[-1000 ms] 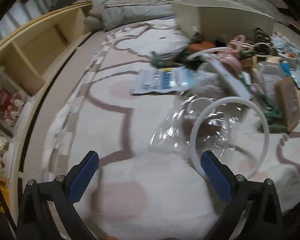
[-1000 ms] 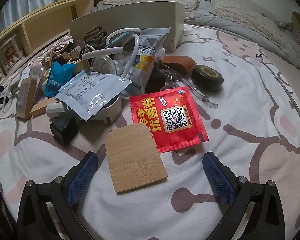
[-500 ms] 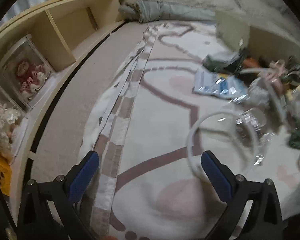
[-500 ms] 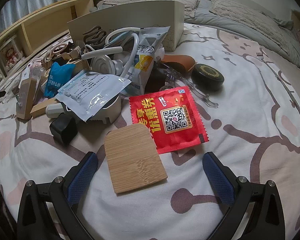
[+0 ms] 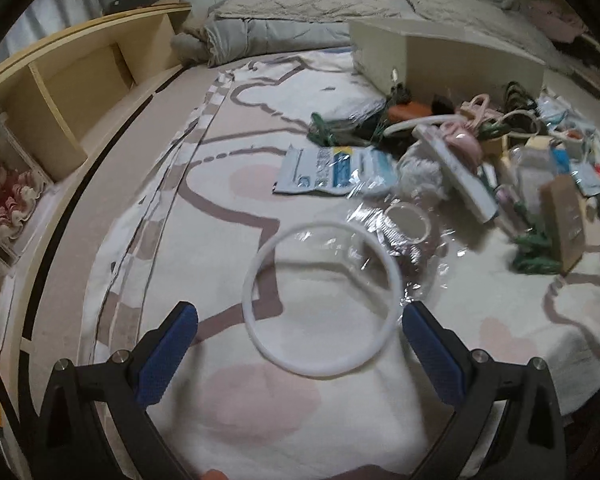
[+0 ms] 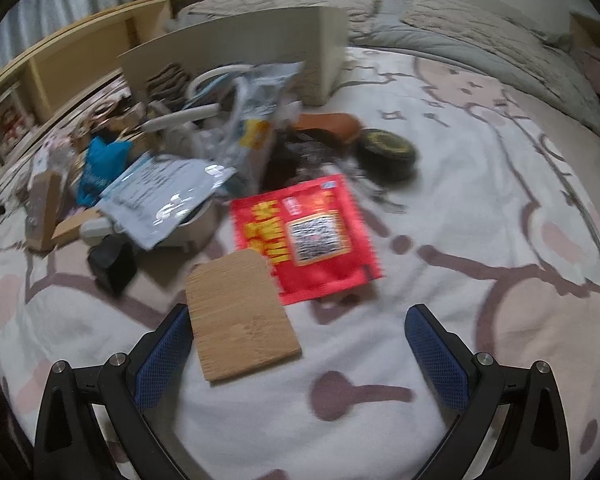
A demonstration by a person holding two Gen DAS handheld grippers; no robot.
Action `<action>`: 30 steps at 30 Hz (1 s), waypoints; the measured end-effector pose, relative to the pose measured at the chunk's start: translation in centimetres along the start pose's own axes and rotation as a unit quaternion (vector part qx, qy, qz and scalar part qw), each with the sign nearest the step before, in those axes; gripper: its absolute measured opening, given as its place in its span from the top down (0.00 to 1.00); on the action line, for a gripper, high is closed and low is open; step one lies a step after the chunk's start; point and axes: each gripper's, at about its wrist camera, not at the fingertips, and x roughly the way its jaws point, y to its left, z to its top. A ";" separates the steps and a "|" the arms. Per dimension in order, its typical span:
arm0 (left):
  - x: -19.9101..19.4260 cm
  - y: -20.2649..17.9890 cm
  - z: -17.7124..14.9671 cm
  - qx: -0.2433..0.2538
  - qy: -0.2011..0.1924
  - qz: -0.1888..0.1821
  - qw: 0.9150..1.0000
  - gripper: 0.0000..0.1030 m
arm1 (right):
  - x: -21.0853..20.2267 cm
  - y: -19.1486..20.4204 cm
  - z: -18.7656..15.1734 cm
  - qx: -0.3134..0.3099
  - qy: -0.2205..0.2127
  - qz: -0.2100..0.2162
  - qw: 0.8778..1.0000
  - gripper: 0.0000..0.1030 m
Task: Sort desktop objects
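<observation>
Fingers spread on left gripper (image 5: 300,344) and right gripper (image 6: 298,344), clutter pile (image 6: 188,152) blurred, items overlapping.

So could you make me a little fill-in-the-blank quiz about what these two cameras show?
1. The big ring lying ahead of the left gripper is ____ in colour.
2. The wooden board partly covers a ____ packet.
3. Both the left and the right gripper are ____, gripping nothing.

Missing words: white; red; open
</observation>
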 end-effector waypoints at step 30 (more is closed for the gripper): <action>3.6 4.3 0.5 -0.089 0.001 0.036 0.995 0.00 | -0.4 -1.8 1.1 0.059 -0.006 -0.096 0.994 0.00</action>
